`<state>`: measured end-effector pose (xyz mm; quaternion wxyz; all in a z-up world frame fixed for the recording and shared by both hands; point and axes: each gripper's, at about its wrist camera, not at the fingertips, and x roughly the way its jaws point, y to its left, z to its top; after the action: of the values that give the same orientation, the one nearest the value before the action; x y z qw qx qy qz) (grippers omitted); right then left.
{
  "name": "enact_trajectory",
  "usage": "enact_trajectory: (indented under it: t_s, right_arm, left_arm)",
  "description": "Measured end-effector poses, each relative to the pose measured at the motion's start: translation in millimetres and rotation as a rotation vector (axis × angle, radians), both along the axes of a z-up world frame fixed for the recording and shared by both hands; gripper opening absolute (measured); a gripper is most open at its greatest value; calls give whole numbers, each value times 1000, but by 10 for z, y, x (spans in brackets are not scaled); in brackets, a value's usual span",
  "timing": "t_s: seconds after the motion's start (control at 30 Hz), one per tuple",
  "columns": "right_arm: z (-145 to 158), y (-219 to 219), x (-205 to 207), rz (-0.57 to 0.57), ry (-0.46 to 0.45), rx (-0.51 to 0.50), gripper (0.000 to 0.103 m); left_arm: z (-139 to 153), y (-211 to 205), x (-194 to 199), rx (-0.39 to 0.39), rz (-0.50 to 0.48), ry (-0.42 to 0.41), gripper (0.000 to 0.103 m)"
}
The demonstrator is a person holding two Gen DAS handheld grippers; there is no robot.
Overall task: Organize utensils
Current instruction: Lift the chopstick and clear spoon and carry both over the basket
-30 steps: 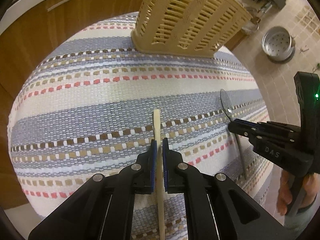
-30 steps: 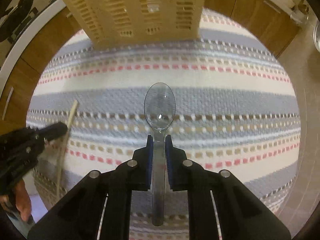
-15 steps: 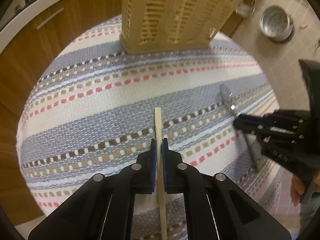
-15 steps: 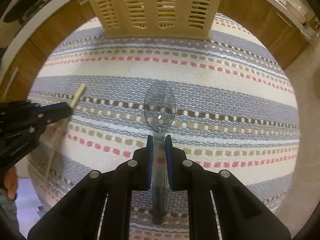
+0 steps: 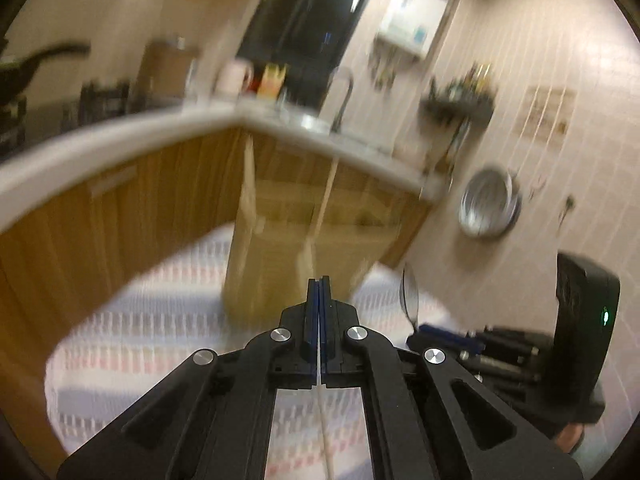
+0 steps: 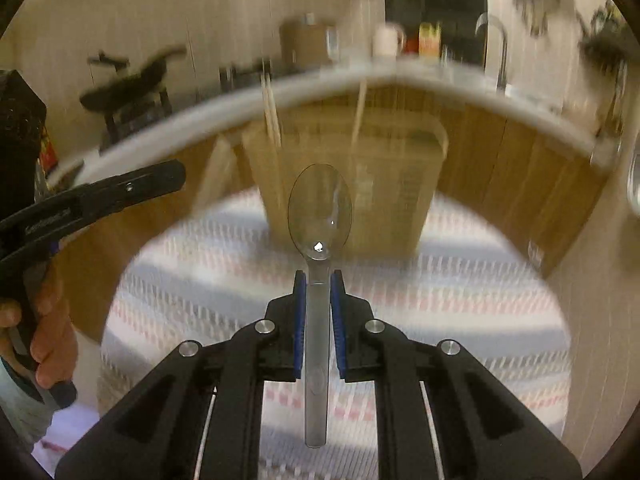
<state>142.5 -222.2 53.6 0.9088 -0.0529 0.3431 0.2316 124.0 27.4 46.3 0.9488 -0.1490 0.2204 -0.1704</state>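
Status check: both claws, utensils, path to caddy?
Left claw shut on wooden stick. Right claw shut on clear spoon. Beige caddy ahead, path unobstructed.

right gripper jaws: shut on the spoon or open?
Shut. In the right wrist view both blue pads of the right gripper press against the handle of the clear spoon, which is held up off the striped cloth.

No legible text on anything in view.
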Motion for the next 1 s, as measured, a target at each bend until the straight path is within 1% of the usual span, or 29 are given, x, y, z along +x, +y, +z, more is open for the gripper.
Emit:
enact_trajectory:
  t_s: [0.03, 0.1, 0.13, 0.17, 0.23, 0.27, 0.33, 0.37, 0.4, 0.43, 0.53, 0.6, 0.63, 0.7, 0.73, 0.8, 0.9, 0.93, 0.97, 1.0]
  right_arm:
    - [79, -3, 12, 3, -40, 22, 10]
    - [243, 51, 65, -14, -120, 53, 10]
    - [277, 47, 93, -13, -131, 65, 10]
    - [308, 61, 167, 5, -124, 82, 10]
    - [314, 85, 253, 7, -104, 90, 10]
    - [280, 85, 285, 15, -87, 92, 10]
    - [191, 78, 343, 27, -43, 98, 10]
    - [121, 82, 352, 22, -27, 92, 10]
    - [54, 67, 347, 13, -7, 84, 10]
    - [-1, 56, 361, 9, 8, 81, 10]
    - [-232, -2, 385, -8, 59, 79, 10]
    - [-347, -35, 362, -22, 86, 82, 10]
    - [-395, -67, 360, -32, 103, 86, 10]
    - [-458, -127, 341, -44, 126, 96, 10]
    - [-495, -166, 315, -45, 129, 97, 10]
    - [-526, -233, 281, -50, 137, 99, 10]
    - [-556, -281, 288, -59, 159, 109, 10]
    - [-565, -301, 276, -56, 164, 115, 10]
    - [-574, -319, 269, -53, 167, 120, 10]
    - [-576, -328, 257, -53, 168, 121, 10]
  left_arm:
    - [94, 4, 15, -2, 15, -30, 0]
    - [187, 5, 82, -13, 39, -76, 0]
    - [228, 0, 151, -23, 35, -88, 0]
    - [249, -18, 196, -21, 30, -76, 0]
    - [204, -1, 324, -33, -17, -11, 0]
    - [135, 11, 380, -27, -42, 39, 0]
    - [-65, 68, 447, -11, -42, 128, 2]
    - [-181, 94, 485, -1, -40, 178, 19]
    - [-366, 92, 550, 15, -39, 269, 40]
    - [-485, 82, 581, 23, -41, 323, 42]
    - [-880, -22, 695, 64, -73, 495, 42]
    - [-999, -105, 779, 88, -70, 541, 42]
    - [-1059, -200, 842, 140, -64, 572, 40]
    - [-1137, -293, 914, 192, -32, 606, 37]
    - [-1123, -350, 947, 221, -22, 599, 36]
    - [-1114, -493, 980, 319, -9, 588, 32]
    - [-1116, -675, 1001, 437, -7, 589, 32]
    - [-1119, -727, 1004, 479, 7, 588, 24]
    - [-1119, -753, 1005, 504, 17, 583, 19]
    - [-1117, -773, 1011, 528, 30, 579, 11]
